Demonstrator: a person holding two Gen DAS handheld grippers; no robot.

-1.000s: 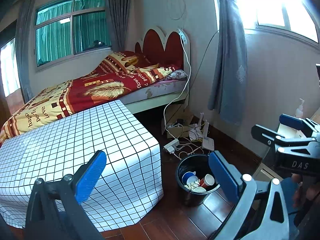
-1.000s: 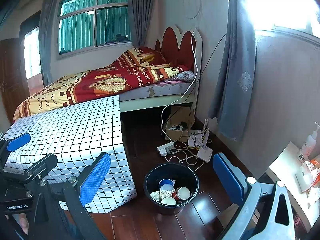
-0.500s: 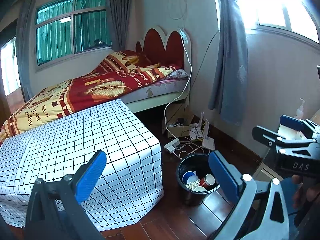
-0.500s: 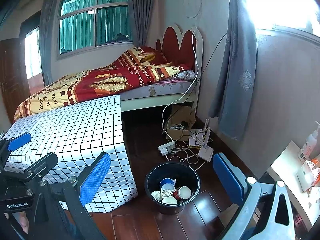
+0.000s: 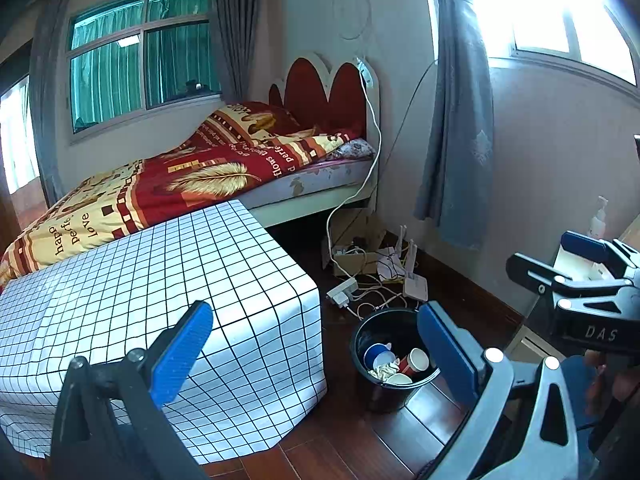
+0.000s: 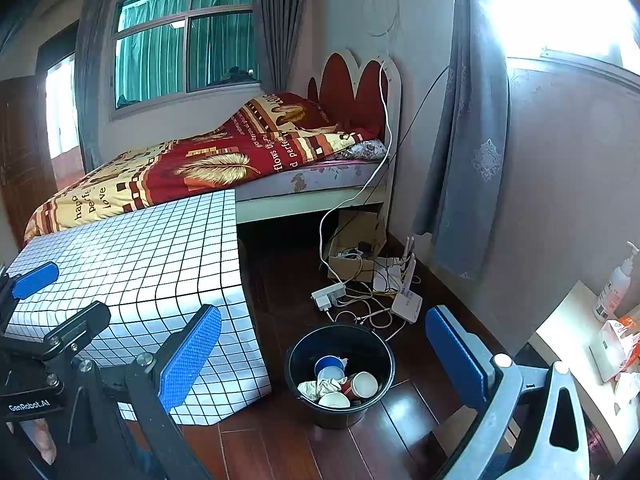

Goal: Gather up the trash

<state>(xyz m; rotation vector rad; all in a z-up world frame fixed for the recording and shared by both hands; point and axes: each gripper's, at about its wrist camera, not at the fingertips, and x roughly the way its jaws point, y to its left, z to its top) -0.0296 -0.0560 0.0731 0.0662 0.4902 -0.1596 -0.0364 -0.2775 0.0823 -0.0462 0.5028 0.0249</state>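
A black bin [image 5: 379, 397] [image 6: 340, 417] stands on the wooden floor beside the checked table. Inside it lie a red paper cup [image 5: 416, 361] [image 6: 362, 386], a blue cup [image 5: 378, 354] [image 6: 330, 367], a white cup [image 6: 334, 400] and crumpled tissue [image 5: 385, 370] [image 6: 316, 388]. My left gripper [image 5: 316, 354] [image 6: 60, 300] is open and empty, held above the table's near corner. My right gripper [image 6: 322, 354] [image 5: 538, 252] is open too, with nothing between its blue pads, and the bin shows between them.
A table under a white checked cloth [image 5: 140, 280] [image 6: 140, 248] fills the left, with a bed [image 5: 200, 176] behind it. Cables, a power strip [image 6: 328, 294] and a router [image 6: 406, 302] lie on the floor past the bin. A white side table [image 6: 568, 332] with a bottle stands at the right.
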